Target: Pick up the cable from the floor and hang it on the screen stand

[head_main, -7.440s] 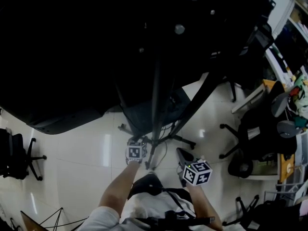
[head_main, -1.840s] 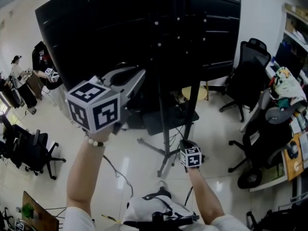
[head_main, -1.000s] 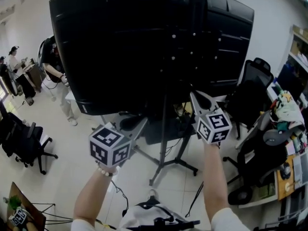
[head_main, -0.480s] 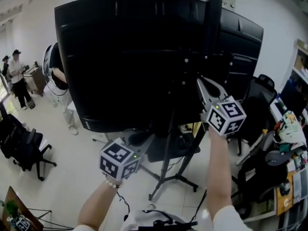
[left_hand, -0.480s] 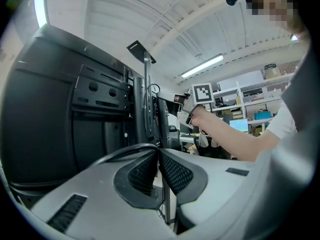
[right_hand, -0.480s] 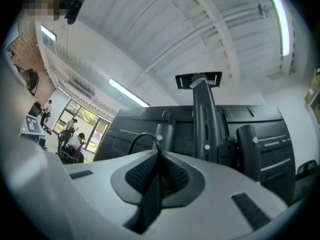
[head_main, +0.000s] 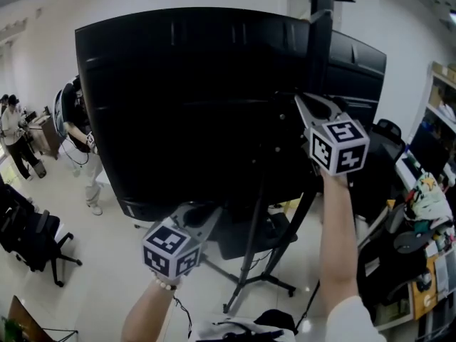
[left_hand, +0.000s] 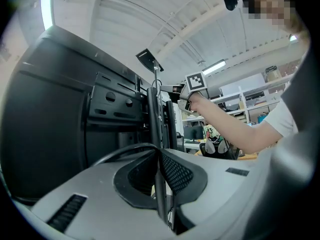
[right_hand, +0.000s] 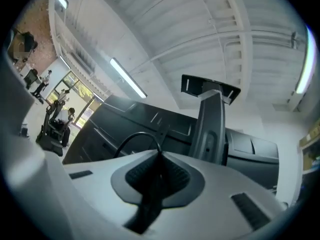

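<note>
A thin black cable (left_hand: pixel 117 154) arcs out of my left gripper (left_hand: pixel 159 151), whose jaws are shut on it. Another stretch of the cable (right_hand: pixel 131 138) loops from my right gripper (right_hand: pixel 160 154), also shut on it. In the head view the right gripper (head_main: pixel 299 100) is raised high against the back of the big black screen (head_main: pixel 178 98), close beside the stand's upright post (head_main: pixel 320 48). The left gripper (head_main: pixel 214 216) sits low, under the screen's bottom edge. The post (right_hand: pixel 210 124) with its top bracket stands just ahead of the right jaws. Against the dark screen the cable is hard to make out.
The stand's splayed legs (head_main: pixel 263 283) rest on the pale floor below. Black office chairs (head_main: pixel 28 234) and people (head_main: pixel 71 120) are at the left. A cluttered desk with chairs (head_main: pixel 420 219) lines the right side.
My right gripper has risen with the cable, up to the top of the screen's back by the post. The left gripper has dropped a little lower and nearer.
</note>
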`<state>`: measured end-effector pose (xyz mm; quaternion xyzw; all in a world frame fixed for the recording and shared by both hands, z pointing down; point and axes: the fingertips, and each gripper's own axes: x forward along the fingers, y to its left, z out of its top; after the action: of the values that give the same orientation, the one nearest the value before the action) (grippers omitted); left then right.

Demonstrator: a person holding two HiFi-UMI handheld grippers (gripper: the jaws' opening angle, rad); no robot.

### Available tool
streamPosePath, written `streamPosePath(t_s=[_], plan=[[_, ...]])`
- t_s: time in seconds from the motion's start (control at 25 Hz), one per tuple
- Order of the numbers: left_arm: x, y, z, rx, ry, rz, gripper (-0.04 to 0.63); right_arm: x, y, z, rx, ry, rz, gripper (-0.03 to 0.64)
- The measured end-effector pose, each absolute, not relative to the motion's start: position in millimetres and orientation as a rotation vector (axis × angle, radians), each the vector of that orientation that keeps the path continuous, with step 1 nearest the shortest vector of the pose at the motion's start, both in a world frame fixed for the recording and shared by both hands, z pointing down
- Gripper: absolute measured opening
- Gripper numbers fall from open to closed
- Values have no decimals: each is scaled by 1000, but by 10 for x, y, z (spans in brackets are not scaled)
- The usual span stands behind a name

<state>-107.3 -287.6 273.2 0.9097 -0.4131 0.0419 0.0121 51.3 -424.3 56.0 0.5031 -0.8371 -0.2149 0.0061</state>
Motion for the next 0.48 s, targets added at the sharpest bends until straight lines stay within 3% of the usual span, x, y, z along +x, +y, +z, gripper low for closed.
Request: streamPosePath(t_s=[0.48], plan=[[-1239, -3011, 2737, 2814, -1275, 51, 15, 464, -4754, 599, 1545, -2339, -630, 29]])
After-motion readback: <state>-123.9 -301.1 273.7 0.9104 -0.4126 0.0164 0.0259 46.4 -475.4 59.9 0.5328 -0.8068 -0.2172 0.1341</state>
